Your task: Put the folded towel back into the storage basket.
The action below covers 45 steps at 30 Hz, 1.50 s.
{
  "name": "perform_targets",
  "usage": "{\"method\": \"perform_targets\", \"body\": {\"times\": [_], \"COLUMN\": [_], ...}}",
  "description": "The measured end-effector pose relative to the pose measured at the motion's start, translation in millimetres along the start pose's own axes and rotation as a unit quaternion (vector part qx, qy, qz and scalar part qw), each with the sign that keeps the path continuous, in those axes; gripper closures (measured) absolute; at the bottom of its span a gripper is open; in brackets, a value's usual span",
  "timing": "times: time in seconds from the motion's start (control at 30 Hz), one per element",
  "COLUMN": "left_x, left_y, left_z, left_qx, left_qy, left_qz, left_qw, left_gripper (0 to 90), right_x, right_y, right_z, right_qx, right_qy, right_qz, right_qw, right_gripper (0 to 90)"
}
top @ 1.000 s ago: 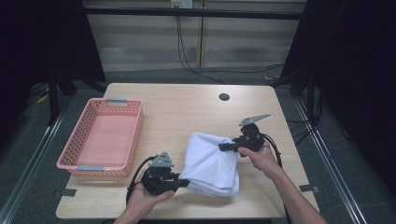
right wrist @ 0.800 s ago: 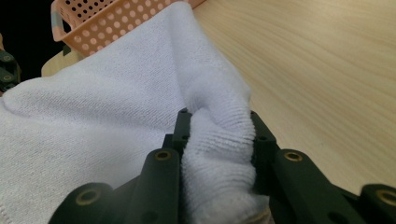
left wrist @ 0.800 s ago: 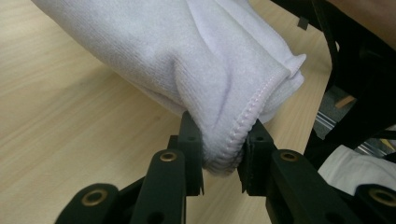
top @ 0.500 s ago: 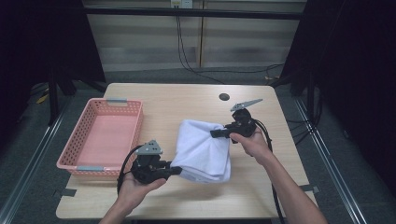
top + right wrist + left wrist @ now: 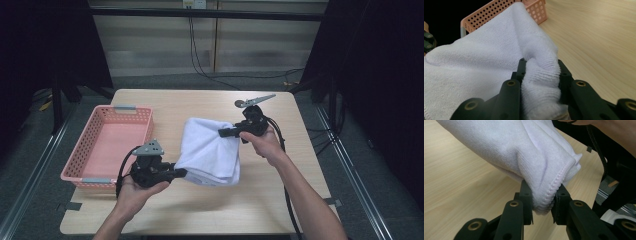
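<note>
The folded white terry towel (image 5: 210, 152), at frame centre over the wooden surface (image 5: 280, 200), is clamped by the left gripper (image 5: 180, 172) and the right gripper (image 5: 224, 133); a transfer step is judged in hand; level carrying toward the pink perforated plastic basket (image 5: 90, 162) at left seems called for.

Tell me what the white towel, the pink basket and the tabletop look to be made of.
Towel: soft looped terry cloth, matte, with a stitched hem. Basket: likely moulded plastic, pink, perforated walls. Tabletop: pale wood grain, smooth; perhaps laminate.
</note>
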<state>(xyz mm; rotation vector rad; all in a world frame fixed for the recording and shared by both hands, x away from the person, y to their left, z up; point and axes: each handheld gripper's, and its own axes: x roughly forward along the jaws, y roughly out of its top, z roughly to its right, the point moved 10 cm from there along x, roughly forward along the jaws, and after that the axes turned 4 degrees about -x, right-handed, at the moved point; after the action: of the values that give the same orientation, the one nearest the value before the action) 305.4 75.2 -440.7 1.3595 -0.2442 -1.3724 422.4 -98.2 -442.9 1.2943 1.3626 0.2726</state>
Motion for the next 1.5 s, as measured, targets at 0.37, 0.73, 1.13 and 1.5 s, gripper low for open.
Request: {"method": "perform_targets", "body": {"times": [0.37, 0.73, 1.13, 1.5], "left_x": [-20.4, -50.9, -101.7, -136.0], "left_y": [5.3, 8.2, 7.2, -3.3], "left_z": [-14.4, -36.0, -64.5, -83.2], "left_qx": [-0.006, -0.016, -0.037, -0.046], "left_qy": [0.010, 0.030, 0.053, 0.068], "left_qz": [0.015, 0.027, 0.061, 0.073], "left_qw": [0.9998, 0.9991, 0.9960, 0.9940], "left_gripper": [74.1, 74.1, 74.2, 74.6], "right_x": [13.1, 39.0, 77.9, 115.1], "right_y": [24.3, 53.6, 100.7, 126.2], "right_z": [-5.5, -15.4, -39.6, -61.5], "right_qx": [-0.008, -0.023, -0.039, -0.045], "right_qy": [0.014, 0.025, 0.045, 0.071], "right_qz": [0.003, -0.003, -0.004, -0.007], "right_qw": [0.9999, 0.9994, 0.9982, 0.9964], "right_gripper": [71.3, 71.4, 71.4, 71.4]}}
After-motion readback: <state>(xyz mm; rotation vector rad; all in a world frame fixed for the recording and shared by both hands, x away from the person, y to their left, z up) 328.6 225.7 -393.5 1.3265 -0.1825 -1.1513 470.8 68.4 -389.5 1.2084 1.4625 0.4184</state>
